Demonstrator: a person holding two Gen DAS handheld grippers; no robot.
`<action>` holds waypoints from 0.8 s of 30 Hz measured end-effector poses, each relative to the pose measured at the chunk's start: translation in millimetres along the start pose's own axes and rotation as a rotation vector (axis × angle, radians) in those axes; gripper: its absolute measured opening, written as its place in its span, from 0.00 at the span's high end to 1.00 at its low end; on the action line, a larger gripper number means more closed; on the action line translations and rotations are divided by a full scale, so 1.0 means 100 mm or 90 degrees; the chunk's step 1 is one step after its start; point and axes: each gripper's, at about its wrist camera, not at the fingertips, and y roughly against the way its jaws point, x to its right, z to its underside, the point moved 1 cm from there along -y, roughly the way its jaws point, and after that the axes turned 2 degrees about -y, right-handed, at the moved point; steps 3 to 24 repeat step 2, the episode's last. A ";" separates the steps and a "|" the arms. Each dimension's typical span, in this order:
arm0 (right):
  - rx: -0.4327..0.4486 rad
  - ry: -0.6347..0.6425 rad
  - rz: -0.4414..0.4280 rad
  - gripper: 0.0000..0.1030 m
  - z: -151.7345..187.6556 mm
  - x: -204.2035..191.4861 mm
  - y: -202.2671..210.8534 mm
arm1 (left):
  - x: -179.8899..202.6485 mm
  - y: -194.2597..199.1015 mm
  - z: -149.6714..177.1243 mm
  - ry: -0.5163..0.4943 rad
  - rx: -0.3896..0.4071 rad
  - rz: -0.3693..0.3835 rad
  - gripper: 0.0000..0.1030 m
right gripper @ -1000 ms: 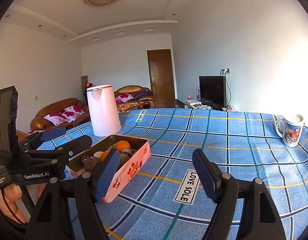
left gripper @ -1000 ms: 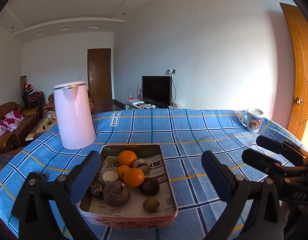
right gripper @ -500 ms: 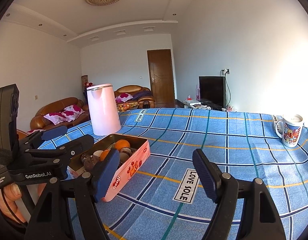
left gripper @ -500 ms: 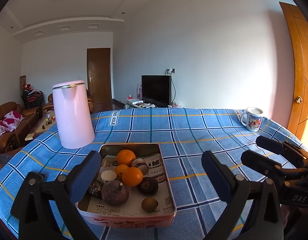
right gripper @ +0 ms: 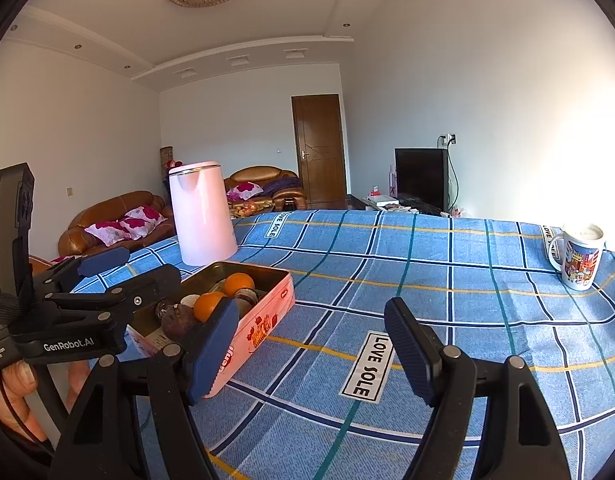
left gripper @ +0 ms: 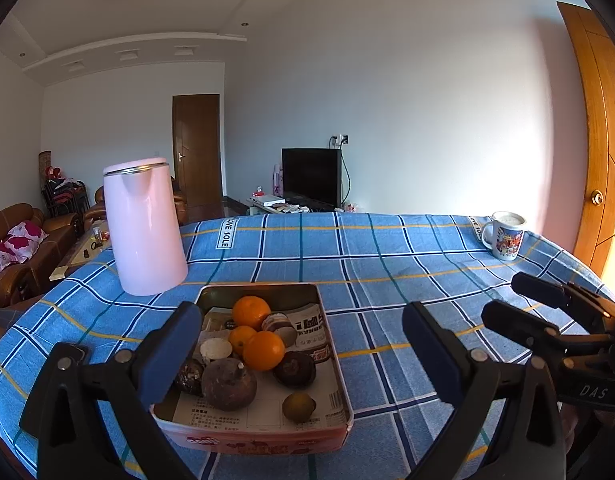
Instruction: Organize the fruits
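Fruits sit heaped in my pink tin on the bench, its long axis running away from me. My left gripper hovers level above it, jaws wide; right gripper alongside, jaws wide too.

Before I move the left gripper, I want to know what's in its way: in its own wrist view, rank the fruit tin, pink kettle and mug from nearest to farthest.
1. Fruit tin: just ahead, partly between the fingers.
2. Pink kettle: behind the tin, left.
3. Mug: far right corner.
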 end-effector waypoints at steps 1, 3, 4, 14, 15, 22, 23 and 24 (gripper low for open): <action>-0.001 -0.003 0.004 0.26 0.00 0.02 0.00 | 0.01 0.00 0.00 -0.002 0.001 -0.002 0.00; -0.002 -0.005 0.007 0.26 0.00 0.04 0.00 | 0.01 0.00 0.00 -0.003 0.002 -0.005 0.00; -0.002 -0.005 0.007 0.26 0.00 0.04 0.00 | 0.01 0.00 0.00 -0.003 0.002 -0.005 0.00; -0.002 -0.005 0.007 0.26 0.00 0.04 0.00 | 0.01 0.00 0.00 -0.003 0.002 -0.005 0.00; -0.002 -0.005 0.007 0.26 0.00 0.04 0.00 | 0.01 0.00 0.00 -0.003 0.002 -0.005 0.00; -0.002 -0.005 0.007 0.26 0.00 0.04 0.00 | 0.01 0.00 0.00 -0.003 0.002 -0.005 0.00; -0.002 -0.005 0.007 0.26 0.00 0.04 0.00 | 0.01 0.00 0.00 -0.003 0.002 -0.005 0.00; -0.002 -0.005 0.007 0.26 0.00 0.04 0.00 | 0.01 0.00 0.00 -0.003 0.002 -0.005 0.00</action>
